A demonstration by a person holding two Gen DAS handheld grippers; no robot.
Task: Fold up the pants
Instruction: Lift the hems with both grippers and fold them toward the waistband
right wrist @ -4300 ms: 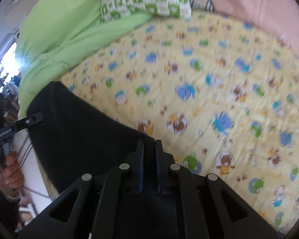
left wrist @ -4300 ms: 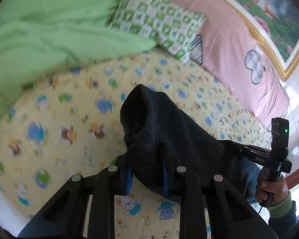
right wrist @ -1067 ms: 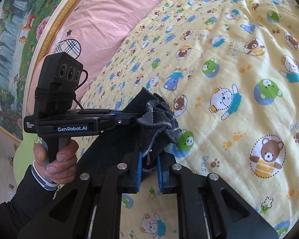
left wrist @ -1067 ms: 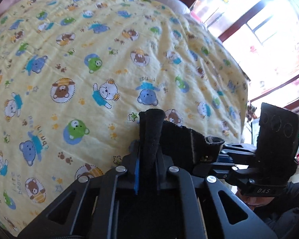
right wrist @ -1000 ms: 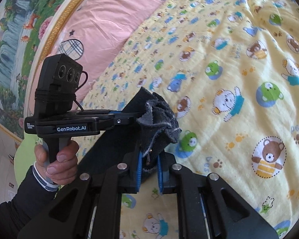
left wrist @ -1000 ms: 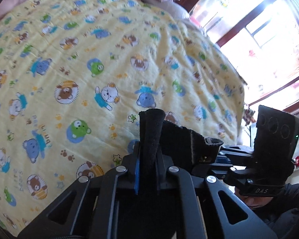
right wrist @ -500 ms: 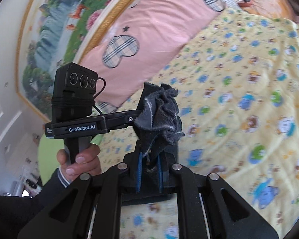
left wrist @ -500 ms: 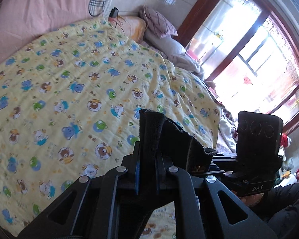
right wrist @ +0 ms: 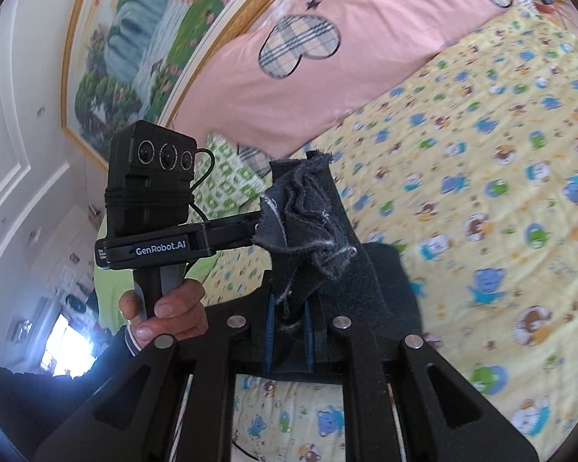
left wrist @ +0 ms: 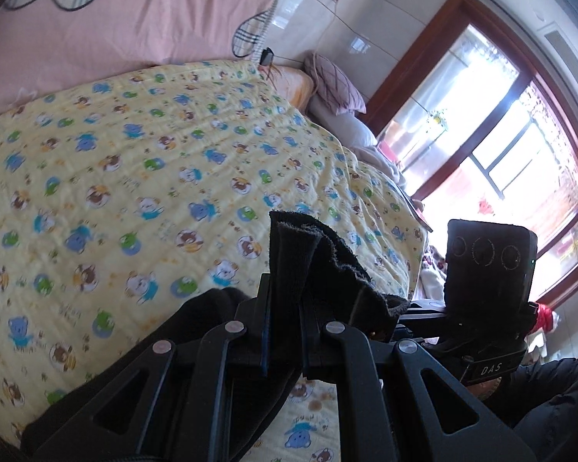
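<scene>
Two labels I can read: from my left wrist view, "DAS" on the right gripper [left wrist: 400, 310]; my left gripper [left wrist: 285, 331] is clamped on the dark pants [left wrist: 312, 261], lifted over the yellow bear-print sheet [left wrist: 135, 161]. From my right wrist view, "GenRobot.AI" on the left; right fingers [right wrist: 267, 331] pinch bunched pants, hand [right wrist: 165, 313] gripping the upright handle

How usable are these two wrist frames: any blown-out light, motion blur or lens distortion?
Left wrist view: the window is blown out to white, the yellow bedsheet is slightly soft, and the pants read as near-black silhouette. Right wrist view: the bedsheet print is motion-blurred, and the painting's gold frame bows with fisheye curvature.
</scene>
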